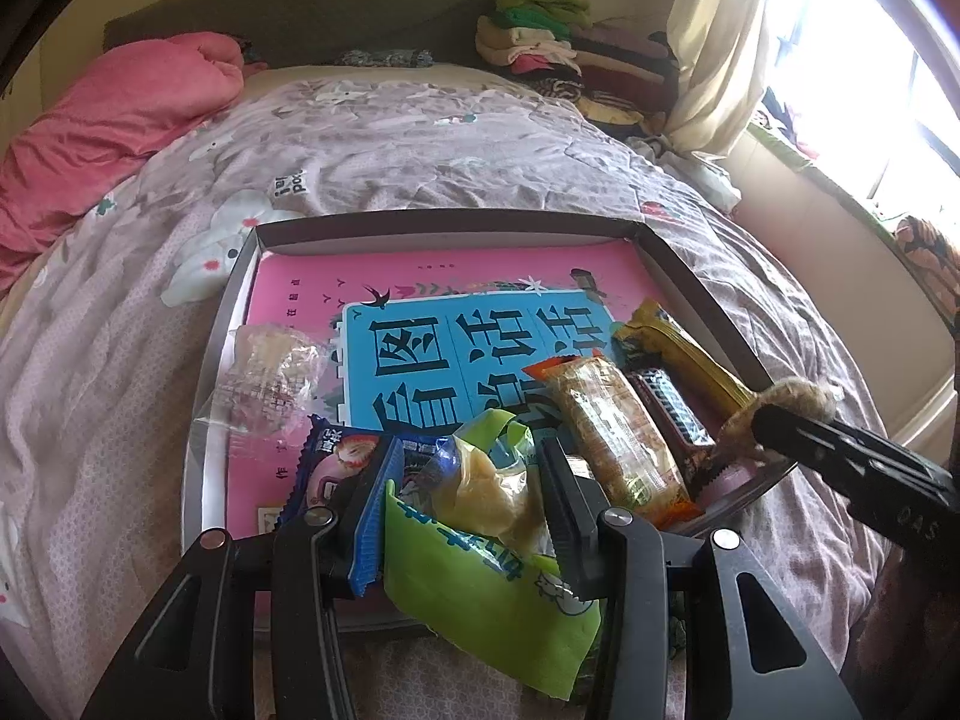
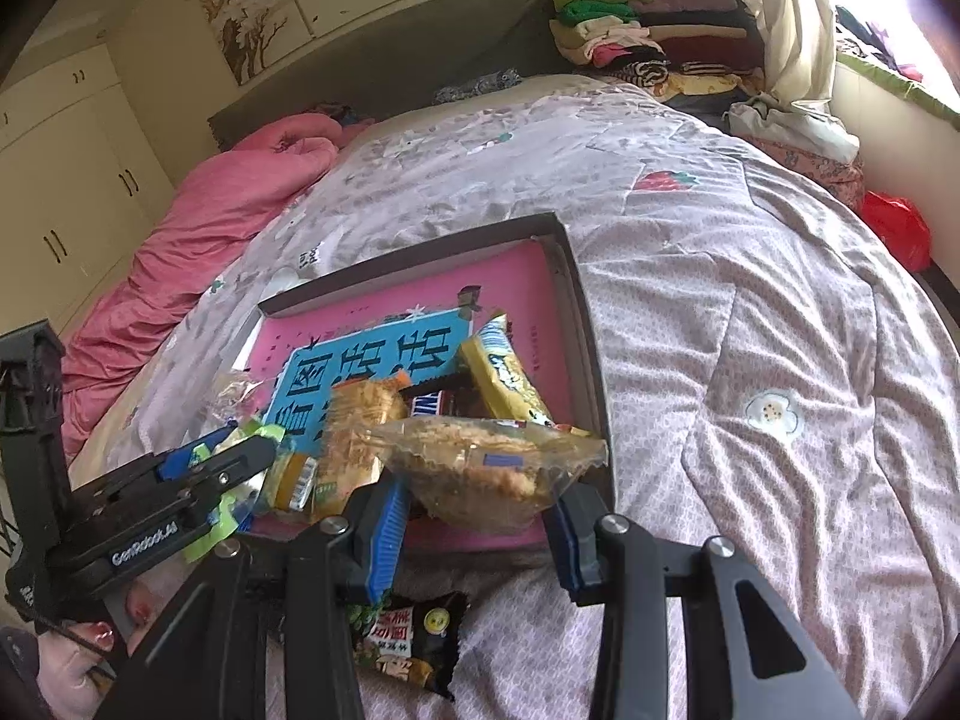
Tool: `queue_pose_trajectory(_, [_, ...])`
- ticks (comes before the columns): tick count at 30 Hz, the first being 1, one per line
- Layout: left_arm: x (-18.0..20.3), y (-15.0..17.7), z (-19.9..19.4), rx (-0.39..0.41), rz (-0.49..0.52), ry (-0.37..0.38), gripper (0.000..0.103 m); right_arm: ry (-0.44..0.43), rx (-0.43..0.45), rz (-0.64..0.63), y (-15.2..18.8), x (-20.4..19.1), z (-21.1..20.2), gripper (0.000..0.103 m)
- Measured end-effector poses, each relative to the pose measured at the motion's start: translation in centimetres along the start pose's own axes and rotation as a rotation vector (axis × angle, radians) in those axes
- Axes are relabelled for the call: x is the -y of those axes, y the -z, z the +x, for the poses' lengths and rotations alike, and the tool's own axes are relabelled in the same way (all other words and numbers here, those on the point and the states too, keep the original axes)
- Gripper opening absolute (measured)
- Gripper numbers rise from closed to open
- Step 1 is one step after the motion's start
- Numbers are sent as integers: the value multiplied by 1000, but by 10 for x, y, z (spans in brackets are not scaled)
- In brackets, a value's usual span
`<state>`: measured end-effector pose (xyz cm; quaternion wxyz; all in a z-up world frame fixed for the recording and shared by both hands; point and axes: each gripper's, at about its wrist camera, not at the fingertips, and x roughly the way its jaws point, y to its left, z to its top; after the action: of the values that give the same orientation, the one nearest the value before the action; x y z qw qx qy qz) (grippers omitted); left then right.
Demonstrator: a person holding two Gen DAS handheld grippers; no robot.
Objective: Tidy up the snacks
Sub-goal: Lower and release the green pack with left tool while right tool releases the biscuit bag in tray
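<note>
A shallow dark-rimmed box (image 1: pixel 456 222) lies on the bed, its bottom covered by a pink and blue book. My left gripper (image 1: pixel 465 480) is shut on a green snack packet (image 1: pixel 480 594) with a yellow cake in it, over the box's near edge. My right gripper (image 2: pixel 480 510) is shut on a clear bag of brown crumbly pastry (image 2: pixel 480 468) at the box's near right corner; it shows in the left wrist view (image 1: pixel 780 414). In the box lie an orange-ended bar (image 1: pixel 612 432), a dark bar (image 1: pixel 672 414), a yellow packet (image 1: pixel 684 354), a clear bag (image 1: pixel 270 378) and a blue cookie packet (image 1: pixel 336 462).
A dark snack packet (image 2: pixel 408 642) lies on the quilt below my right gripper. A pink duvet (image 1: pixel 102 132) is bunched at the bed's far left. Folded clothes (image 1: pixel 576 54) are piled at the far right by the curtain. A red bag (image 2: pixel 894 228) sits beside the bed.
</note>
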<state>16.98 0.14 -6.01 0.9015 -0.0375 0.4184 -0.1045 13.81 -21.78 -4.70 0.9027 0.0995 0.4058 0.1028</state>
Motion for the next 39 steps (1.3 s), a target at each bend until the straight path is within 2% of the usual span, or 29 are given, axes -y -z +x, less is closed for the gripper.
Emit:
queue_pose_trajectory(9, [1,0,0,0,4,-2,47,28,6,14,-7,5,9,41])
queue_pose_trajectory(24, [2,0,0,-2,4,-3,47,-20,-44,14,-14,1,34,41])
queue_pose_trajectory(31, [2,0,0,-2,2,-4,47,-45,-61,20,-9,2,30,41])
queue_pose_trajectory(39, [3,2,0,-9,5,-3,48,-30,-68,13,-1,1,20,41])
